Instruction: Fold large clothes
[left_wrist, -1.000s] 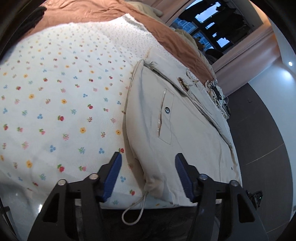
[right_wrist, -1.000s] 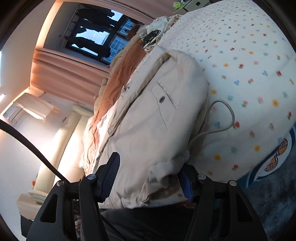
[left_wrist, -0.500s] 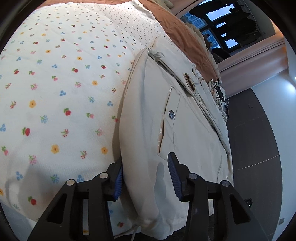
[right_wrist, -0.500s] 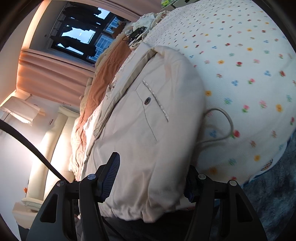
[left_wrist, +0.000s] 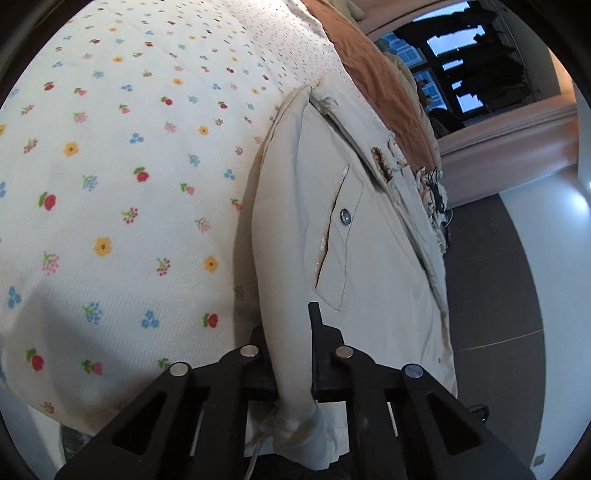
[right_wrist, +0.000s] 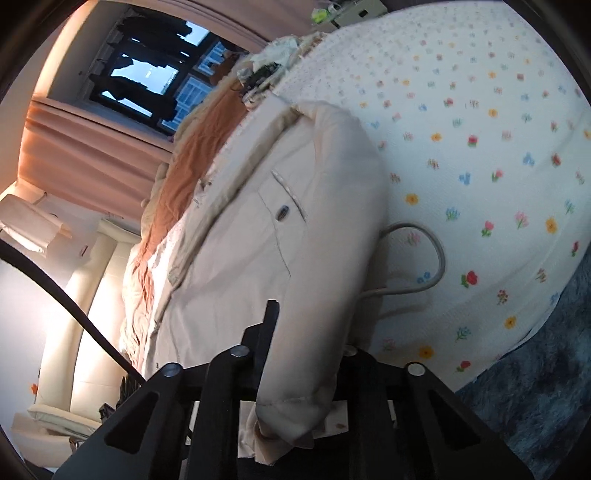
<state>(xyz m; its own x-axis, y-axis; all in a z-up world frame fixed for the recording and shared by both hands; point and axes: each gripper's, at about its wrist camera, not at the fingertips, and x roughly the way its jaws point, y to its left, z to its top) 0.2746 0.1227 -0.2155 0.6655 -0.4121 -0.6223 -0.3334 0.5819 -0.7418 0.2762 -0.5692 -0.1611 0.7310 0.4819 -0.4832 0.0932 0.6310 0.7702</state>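
Note:
A beige padded jacket (left_wrist: 369, 266) with a snap pocket lies on the flowered bedspread (left_wrist: 122, 177) near the bed's edge. My left gripper (left_wrist: 286, 332) is shut on the jacket's folded hem edge; the cloth bulges between its jaws. In the right wrist view the same jacket (right_wrist: 280, 251) fills the middle, and my right gripper (right_wrist: 306, 332) is shut on its other hem corner. A drawstring (right_wrist: 424, 266) loops out from the hem onto the bedspread (right_wrist: 498, 166). The fingertips are partly hidden by the cloth.
A rust-brown blanket (left_wrist: 369, 74) lies along the far side of the bed, also in the right wrist view (right_wrist: 195, 155). A dark window (right_wrist: 147, 81) and pink curtains (right_wrist: 81, 155) are beyond. Grey floor tiles (left_wrist: 498, 295) and a dark blue rug (right_wrist: 535, 387) border the bed.
Both grippers moved forward over the jacket's hem and closed on it. They were open a second ago and now pinch the cloth.

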